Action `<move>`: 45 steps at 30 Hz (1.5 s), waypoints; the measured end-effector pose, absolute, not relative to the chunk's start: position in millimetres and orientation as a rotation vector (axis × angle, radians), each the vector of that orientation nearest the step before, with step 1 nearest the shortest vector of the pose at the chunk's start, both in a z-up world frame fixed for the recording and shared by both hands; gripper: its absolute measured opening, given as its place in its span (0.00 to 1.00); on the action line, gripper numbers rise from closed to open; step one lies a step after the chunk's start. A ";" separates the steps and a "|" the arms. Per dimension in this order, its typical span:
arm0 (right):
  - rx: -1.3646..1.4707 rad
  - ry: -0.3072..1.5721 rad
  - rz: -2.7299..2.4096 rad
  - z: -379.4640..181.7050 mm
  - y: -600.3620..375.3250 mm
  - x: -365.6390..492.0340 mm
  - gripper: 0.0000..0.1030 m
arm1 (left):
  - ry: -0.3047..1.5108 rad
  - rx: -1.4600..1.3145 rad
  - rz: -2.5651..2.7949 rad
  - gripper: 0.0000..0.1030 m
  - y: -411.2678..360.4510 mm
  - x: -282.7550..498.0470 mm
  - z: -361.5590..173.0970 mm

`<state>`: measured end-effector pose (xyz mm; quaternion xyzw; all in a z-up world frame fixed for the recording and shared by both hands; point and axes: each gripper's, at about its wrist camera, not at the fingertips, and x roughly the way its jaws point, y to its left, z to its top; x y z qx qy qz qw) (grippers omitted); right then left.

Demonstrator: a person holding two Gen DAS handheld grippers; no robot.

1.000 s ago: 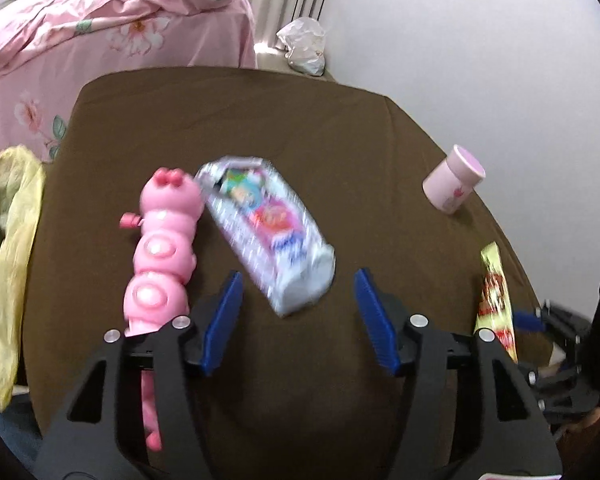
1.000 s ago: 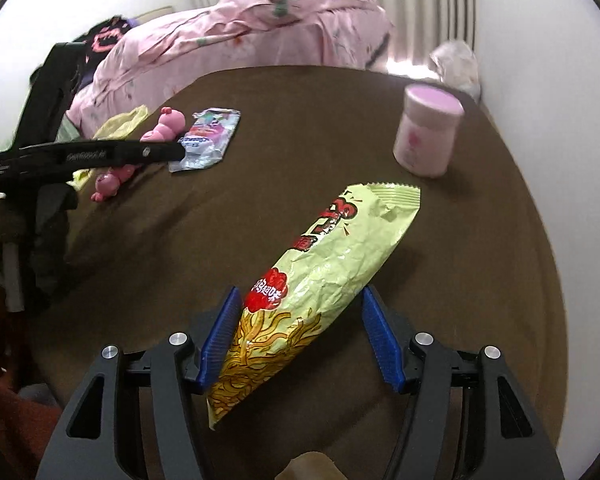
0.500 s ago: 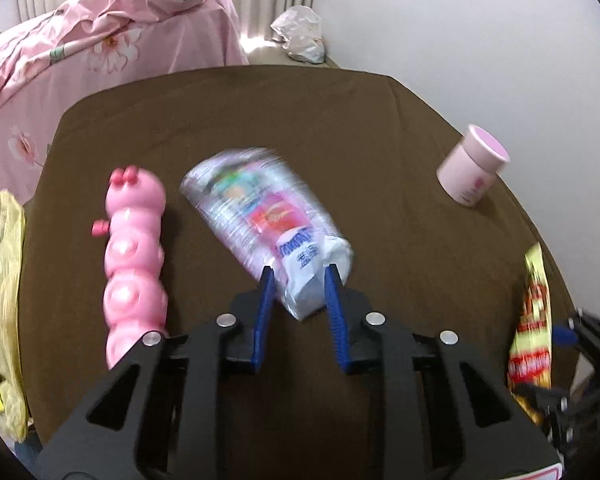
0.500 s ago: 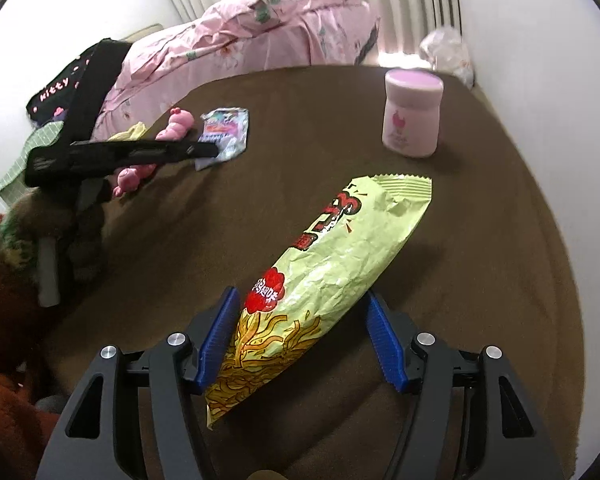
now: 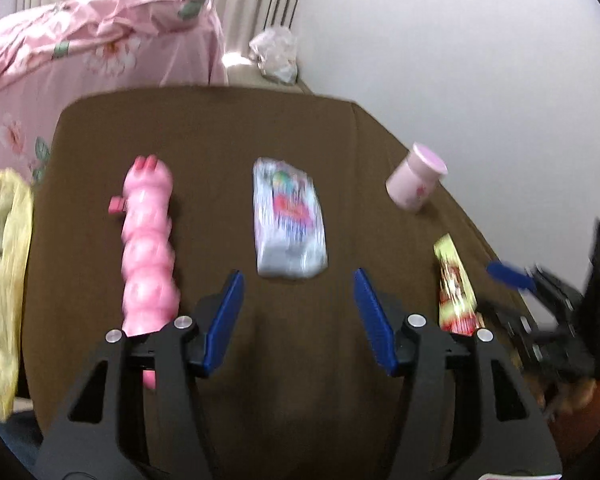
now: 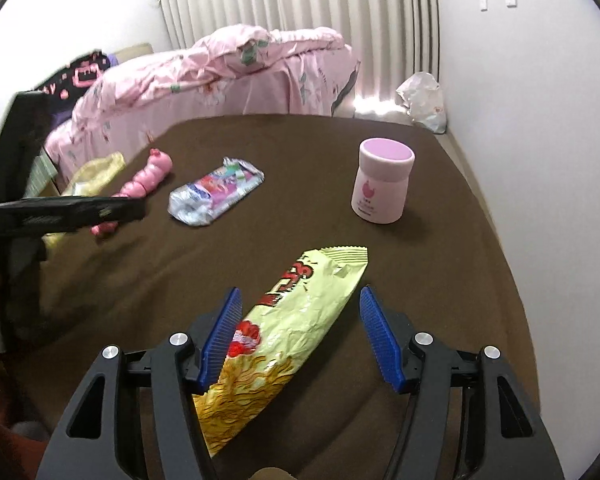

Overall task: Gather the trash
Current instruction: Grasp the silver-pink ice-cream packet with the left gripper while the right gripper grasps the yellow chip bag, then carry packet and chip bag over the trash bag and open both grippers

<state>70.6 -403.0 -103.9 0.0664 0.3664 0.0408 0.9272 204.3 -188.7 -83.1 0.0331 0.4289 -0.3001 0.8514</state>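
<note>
A crumpled silver snack wrapper (image 5: 288, 220) lies flat on the brown table (image 5: 220, 128), just beyond my left gripper (image 5: 297, 286). That gripper's jaws are opening and hold nothing; the wrapper's near end sits in front of the fingertips. The same wrapper (image 6: 216, 192) shows at mid-left in the right wrist view. A long yellow-green snack bag (image 6: 292, 320) lies between the blue pads of my right gripper (image 6: 300, 294), which stands open with the pads clear of the bag. The bag (image 5: 454, 284) also appears at the right of the left wrist view.
A pink caterpillar toy (image 5: 148, 240) lies left of the wrapper. A pink jar (image 6: 384, 180) stands upright farther right. A yellow plastic bag (image 5: 8, 260) hangs at the table's left edge. Beyond the table are a pink-quilted bed (image 6: 228, 68) and a white bag (image 6: 424, 100).
The left gripper closed on the wrapper's near end, then opened again and drew back. The wrapper now lies straight instead of slanted. The right gripper stayed around the snack bag.
</note>
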 end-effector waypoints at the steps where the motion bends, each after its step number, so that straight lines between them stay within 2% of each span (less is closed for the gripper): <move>1: 0.138 0.752 0.080 -103.9 -402.4 67.8 0.56 | 0.896 0.092 -0.614 0.53 -198.2 211.6 -85.1; 4: 0.162 0.762 0.077 -106.3 -400.1 56.5 0.56 | 0.925 0.137 -0.560 0.53 -220.9 233.3 -98.6; 5: 0.178 0.766 0.079 -107.5 -399.4 53.4 0.56 | 0.941 0.142 -0.554 0.46 -225.3 238.5 -103.2; 6: 0.196 0.773 0.085 -109.3 -398.0 50.3 0.56 | 0.964 0.148 -0.547 0.33 -229.3 243.2 -109.0; 9: 0.192 0.770 0.082 -111.3 -393.6 46.1 0.56 | 0.971 0.142 -0.568 0.18 -226.9 241.0 -108.6; 12: 0.208 0.766 0.071 -110.9 -396.9 53.0 0.56 | 0.952 0.144 -0.579 0.16 -218.4 227.5 -102.8; 14: 0.257 0.782 0.082 -111.5 -401.5 61.5 0.49 | 0.937 0.135 -0.589 0.16 -208.5 214.1 -94.8; 23: 0.256 0.834 0.124 -119.2 -385.6 67.8 0.48 | 0.864 0.114 -0.543 0.16 -170.0 171.9 -66.6; 24: 0.258 0.839 0.130 -120.6 -384.3 69.4 0.46 | 0.859 0.109 -0.544 0.16 -166.4 169.2 -64.3; 25: 0.257 0.847 0.138 -121.6 -383.3 72.0 0.35 | 0.853 0.105 -0.545 0.16 -163.3 166.6 -62.0; 29: 0.213 0.846 0.183 -114.4 -372.8 78.6 0.23 | 0.833 0.078 -0.544 0.16 -151.0 158.7 -54.7; 37: 0.108 0.733 0.237 -62.3 -343.6 89.8 0.21 | 0.781 -0.029 -0.505 0.16 -102.4 153.4 -37.6; 45: 0.031 0.610 0.373 -2.8 -286.8 127.3 0.21 | 0.688 -0.180 -0.284 0.16 1.6 163.7 -14.6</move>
